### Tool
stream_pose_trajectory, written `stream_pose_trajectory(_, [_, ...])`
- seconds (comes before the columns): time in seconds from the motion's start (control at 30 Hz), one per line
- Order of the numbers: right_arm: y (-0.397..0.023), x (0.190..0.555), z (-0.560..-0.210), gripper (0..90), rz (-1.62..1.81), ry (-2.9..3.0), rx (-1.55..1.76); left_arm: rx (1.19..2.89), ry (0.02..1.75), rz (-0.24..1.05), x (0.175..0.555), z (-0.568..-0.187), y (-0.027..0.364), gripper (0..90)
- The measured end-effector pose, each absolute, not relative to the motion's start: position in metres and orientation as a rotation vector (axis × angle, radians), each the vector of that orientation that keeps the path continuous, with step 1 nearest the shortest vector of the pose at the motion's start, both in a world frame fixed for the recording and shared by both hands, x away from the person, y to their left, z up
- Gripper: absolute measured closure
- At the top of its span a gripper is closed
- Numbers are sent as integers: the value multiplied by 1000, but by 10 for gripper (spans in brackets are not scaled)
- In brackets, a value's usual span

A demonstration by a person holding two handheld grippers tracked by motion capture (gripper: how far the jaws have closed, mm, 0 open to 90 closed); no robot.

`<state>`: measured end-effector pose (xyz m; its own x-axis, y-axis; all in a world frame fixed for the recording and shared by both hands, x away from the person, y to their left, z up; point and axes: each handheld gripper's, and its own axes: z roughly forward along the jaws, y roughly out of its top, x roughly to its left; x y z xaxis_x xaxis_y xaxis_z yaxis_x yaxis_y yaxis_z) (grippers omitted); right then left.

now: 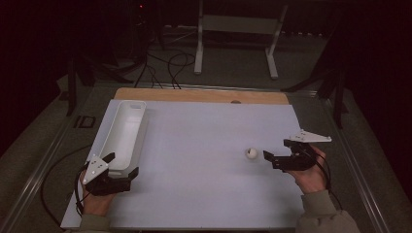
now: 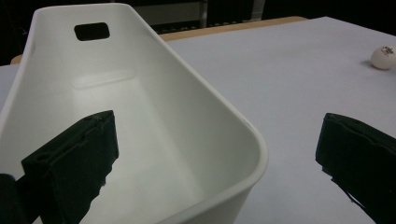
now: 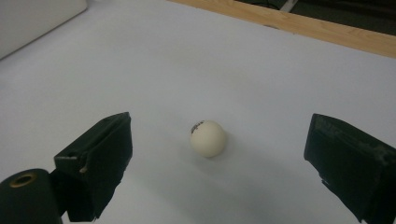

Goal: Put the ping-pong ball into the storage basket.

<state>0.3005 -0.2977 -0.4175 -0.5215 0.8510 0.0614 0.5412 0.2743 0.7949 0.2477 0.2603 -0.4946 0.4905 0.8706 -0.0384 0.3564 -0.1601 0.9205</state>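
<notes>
A small white ball point(image 1: 251, 153) with a dark mark lies on the white table sheet point(image 1: 204, 189), right of centre. My right gripper point(image 1: 276, 149) is open just to the right of it; in the right gripper view the ball point(image 3: 208, 138) sits on the sheet between and slightly ahead of the two jaws, touching neither. A long white bin point(image 1: 142, 130) stands empty along the left side. My left gripper point(image 1: 122, 164) is open at the bin's near end. In the left gripper view one jaw is inside the bin point(image 2: 187, 88) and the other outside, straddling its near corner.
A wooden strip point(image 1: 201, 94) runs along the table's far edge. Beyond it are a white stand's legs point(image 1: 235, 43) and cables on a dark floor. The ball point(image 2: 384, 57) also appears far right in the left gripper view. Open sheet lies between bin and ball.
</notes>
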Motion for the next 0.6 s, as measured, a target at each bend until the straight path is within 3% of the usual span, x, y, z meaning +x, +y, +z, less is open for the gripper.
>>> stream_pose_trajectory(0.6, [-292,316,-421,74,1057,2248,1265,1741,1043,648,248,-495,260,0])
